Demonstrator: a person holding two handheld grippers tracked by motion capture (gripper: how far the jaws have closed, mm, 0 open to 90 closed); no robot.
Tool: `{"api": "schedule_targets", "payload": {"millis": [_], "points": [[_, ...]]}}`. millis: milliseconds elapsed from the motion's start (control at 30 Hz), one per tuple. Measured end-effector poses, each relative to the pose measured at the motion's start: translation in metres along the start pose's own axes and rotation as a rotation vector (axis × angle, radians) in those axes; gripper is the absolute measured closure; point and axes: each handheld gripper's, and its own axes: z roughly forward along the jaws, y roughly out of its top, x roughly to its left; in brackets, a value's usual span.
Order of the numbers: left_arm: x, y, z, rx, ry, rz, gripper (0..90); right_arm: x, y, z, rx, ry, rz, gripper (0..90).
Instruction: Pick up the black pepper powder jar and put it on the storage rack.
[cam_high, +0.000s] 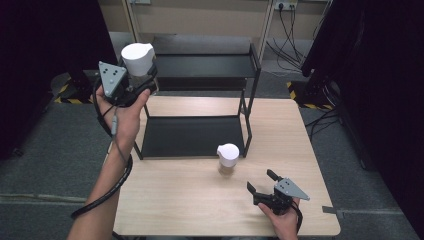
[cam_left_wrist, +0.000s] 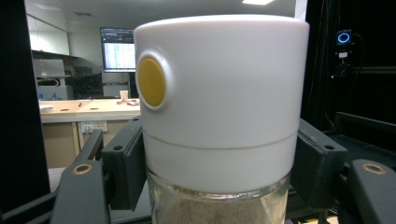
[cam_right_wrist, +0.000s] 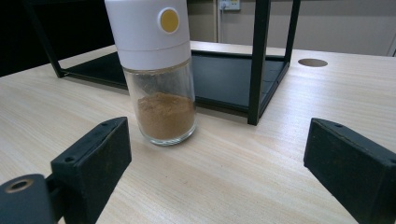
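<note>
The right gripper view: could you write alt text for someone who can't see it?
A glass spice jar with a white cap and yellow button, part full of brown powder, stands on a pale wooden table between the open black jaws of the right gripper. A black shelf frame stands behind it.

Soft overhead light is falling evenly on the pale table — dark curtains are swallowing both sides of the high view, a ceiling lamp is glaring, and the near jar is looking slightly soft.
</note>
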Motion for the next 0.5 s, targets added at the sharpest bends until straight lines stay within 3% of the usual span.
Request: {"api": "schedule_targets", "payload": {"millis": [500], "points": [[-0.001, 0.011, 0.010, 0.002, 0.020, 0.009, 30.4, 0.000, 0.000, 0.000, 0.000, 0.000, 0.001, 7.7]]}}
